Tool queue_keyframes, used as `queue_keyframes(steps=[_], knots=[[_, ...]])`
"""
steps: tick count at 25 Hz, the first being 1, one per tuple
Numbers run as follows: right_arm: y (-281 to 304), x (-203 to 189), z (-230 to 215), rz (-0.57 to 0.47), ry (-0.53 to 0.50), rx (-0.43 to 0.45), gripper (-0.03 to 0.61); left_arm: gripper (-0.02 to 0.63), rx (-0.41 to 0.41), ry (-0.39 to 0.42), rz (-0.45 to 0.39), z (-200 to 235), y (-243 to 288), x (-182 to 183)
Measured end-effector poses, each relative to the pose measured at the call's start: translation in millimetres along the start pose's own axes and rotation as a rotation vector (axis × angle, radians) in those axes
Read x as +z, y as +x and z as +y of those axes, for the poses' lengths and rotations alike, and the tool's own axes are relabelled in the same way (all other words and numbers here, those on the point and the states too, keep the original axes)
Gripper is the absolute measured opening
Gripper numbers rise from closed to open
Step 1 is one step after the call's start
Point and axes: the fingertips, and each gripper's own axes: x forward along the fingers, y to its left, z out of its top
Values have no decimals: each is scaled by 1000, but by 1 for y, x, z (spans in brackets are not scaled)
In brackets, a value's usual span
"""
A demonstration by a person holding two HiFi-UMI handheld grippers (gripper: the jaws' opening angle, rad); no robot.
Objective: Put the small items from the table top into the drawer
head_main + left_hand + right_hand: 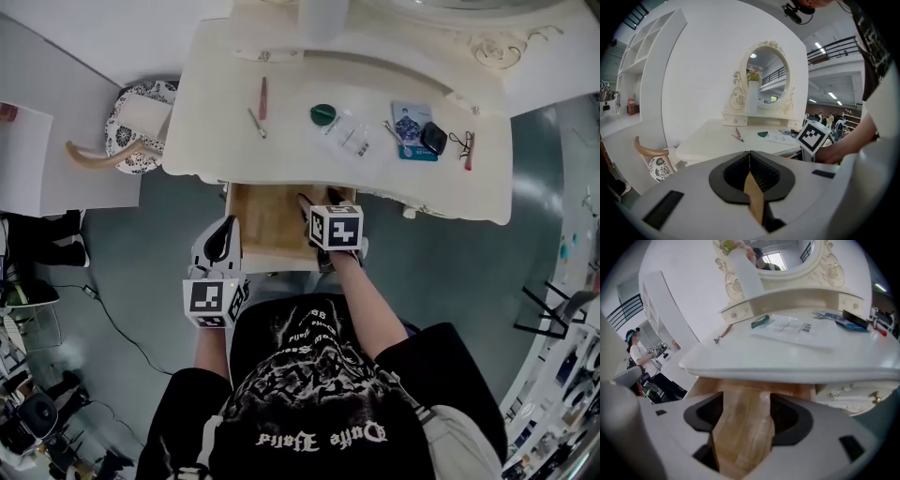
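The person's black shirt (319, 394) is nearest. Beyond it, the white dressing table (225, 141) has its wooden drawer (267, 225) open. The right gripper (745, 413) hangs over the drawer with its jaws spread wide, pinching nothing. The left gripper (750, 161), its jaws pressed together and empty, is beside the drawer's left front. The small items (322, 114) lie on the table top.

floor (131, 244): grey | wall (703, 70): white | chair (659, 167) — floral seat, curved wooden back | mirror (766, 77) — oval, ornate cream frame | shelves (642, 42): white

Clothing: black short-sleeved T-shirt (309, 394), white print | left gripper (223, 239): white, black pads, checkered marker cube | right gripper (319, 199): same
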Motion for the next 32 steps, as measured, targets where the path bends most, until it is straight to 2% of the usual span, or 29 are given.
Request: queue_keyframes(steps=[3,8,11,20,26,32], knots=[[-15,11,5,-43,-34,25,301,15,-13,-4,-11,-4,3,4],[-35,25,10,-53,-43,86,301,15,-33,-10,-34,-11,7,10],[-49,35,10,-80,-97,84,301,15,-44,-15,-48,-16,9,15],[-99,66,6,-230,-151,108,296,15,-63,-11,-73,-33,18,25],[-129,85,-2,-322,-199,92,241,15,-84,-4,-102,-49,26,38],[-150,97,-6,-389,-249,86,147,15,-93,-9,-124,-62,31,47]])
